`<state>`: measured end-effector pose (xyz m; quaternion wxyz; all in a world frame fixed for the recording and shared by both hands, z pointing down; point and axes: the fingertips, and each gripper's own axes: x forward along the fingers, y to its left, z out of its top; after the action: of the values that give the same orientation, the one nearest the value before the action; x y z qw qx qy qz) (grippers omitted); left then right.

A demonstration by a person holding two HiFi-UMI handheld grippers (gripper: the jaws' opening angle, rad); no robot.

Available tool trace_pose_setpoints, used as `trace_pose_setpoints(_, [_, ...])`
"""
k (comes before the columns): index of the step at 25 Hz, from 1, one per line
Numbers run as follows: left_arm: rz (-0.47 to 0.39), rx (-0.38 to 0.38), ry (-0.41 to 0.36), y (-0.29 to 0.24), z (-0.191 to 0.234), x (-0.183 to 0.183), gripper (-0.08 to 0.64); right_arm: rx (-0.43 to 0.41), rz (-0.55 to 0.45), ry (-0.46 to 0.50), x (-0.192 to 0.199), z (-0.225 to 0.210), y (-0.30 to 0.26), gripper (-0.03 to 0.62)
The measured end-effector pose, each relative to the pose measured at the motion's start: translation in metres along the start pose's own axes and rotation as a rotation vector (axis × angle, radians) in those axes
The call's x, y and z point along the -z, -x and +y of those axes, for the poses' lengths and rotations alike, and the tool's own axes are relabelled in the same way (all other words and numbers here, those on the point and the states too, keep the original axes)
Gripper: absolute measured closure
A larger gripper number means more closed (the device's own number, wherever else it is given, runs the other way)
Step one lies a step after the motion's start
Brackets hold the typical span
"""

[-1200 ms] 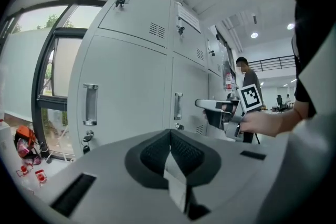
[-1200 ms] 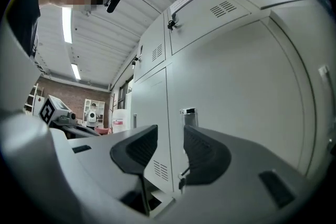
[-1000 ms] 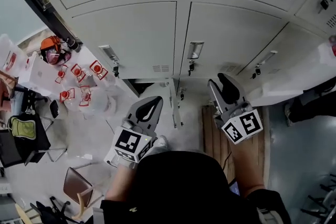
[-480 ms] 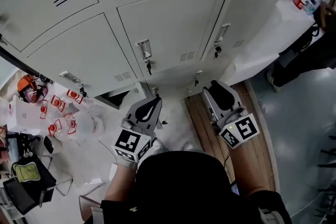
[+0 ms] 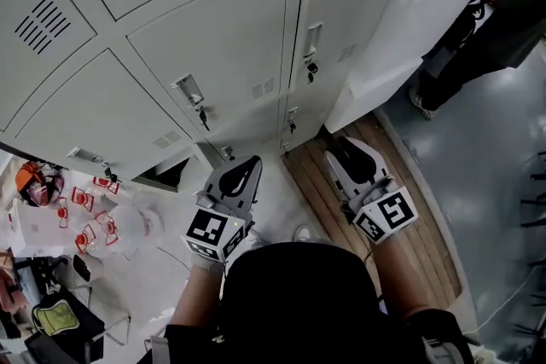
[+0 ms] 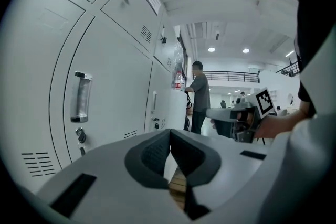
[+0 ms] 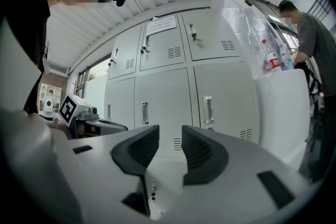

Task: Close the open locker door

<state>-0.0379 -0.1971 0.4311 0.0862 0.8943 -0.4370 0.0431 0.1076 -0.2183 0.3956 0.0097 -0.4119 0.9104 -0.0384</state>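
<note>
Approach stage, by the look of it, with no contact yet on open locker door, standing ajar in the bottom row beside dark locker opening. Sits just ahead and to the left of left gripper, clenched tight on nothing, and farther from right gripper, spread apart and empty. Calls next for stooping toward that floor-level row, laying a jaw flank on the door's outer face and pushing until flush with the closed neighbouring fronts.
</note>
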Motion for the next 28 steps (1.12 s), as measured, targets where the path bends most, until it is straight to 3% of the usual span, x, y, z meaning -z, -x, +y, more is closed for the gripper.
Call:
trace_pose_setpoints(16, [-0.008,0.023,0.0,-0.009,-0.009,-0.001,0.538,0.028,0.015,0.019,0.006,-0.007,0.014,0.449])
trace_pose_setpoints(28, [-0.003,-0.014,0.02,-0.005,0.001,0.001,0.538,0.011,0.017,0.008,0.009,-0.006,0.005,0.449])
